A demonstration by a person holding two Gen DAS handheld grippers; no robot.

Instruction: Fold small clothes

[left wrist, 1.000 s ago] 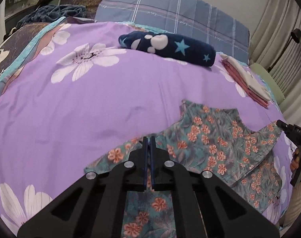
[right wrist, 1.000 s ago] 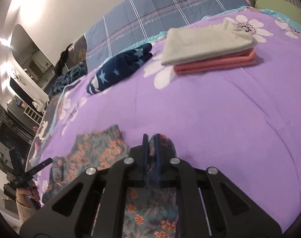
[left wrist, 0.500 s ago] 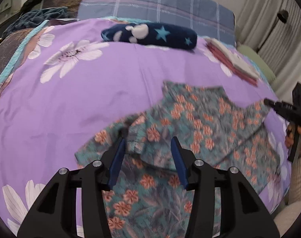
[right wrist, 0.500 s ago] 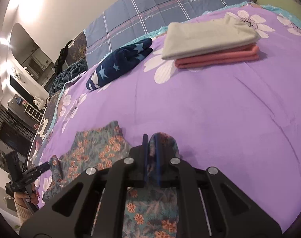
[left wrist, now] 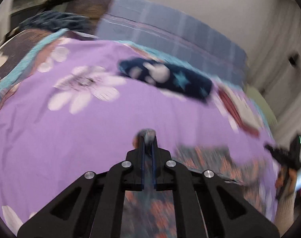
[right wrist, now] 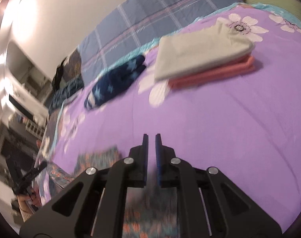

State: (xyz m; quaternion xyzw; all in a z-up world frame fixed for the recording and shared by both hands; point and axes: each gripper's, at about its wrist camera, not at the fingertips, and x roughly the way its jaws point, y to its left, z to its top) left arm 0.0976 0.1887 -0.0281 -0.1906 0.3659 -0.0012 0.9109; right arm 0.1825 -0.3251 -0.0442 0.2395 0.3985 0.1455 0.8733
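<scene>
Item: floral garment point(left wrist: 216, 158), teal w/ orange blooms, on purple bedspread point(left wrist: 71, 138). Blurred in both views.

Loc: left wrist view, lower centre to lower right of frame; one fold runs up betw the fingers, rest spreads rightward toward the other tool at right edge. Right wrist view: lower left and bottom centre, beneath the tool.

Key relation: cloth lies under and toward frame-right of left gripper point(left wrist: 148, 138), long axis approx left-right across lower frame. Left is the nearer arm, already on the fabric.

Left gripper: jaws nearly together, pinching a bunched edge of the garment; a lump of cloth pokes out past the tips.

Right gripper point(right wrist: 151, 138): jaws a narrow slot apart, bare purple sheet showing through the gap at tips. Holds nothing that shows. Cloth sits below it; contact can't be told.

Other stock, far side of bed, well apart from the work: navy star roll point(right wrist: 114, 81); folded grey-over-pink stack point(right wrist: 206, 63); plaid blue quilt point(right wrist: 160, 13) behind.

Judgement: fold prob. in hand, led by left.
</scene>
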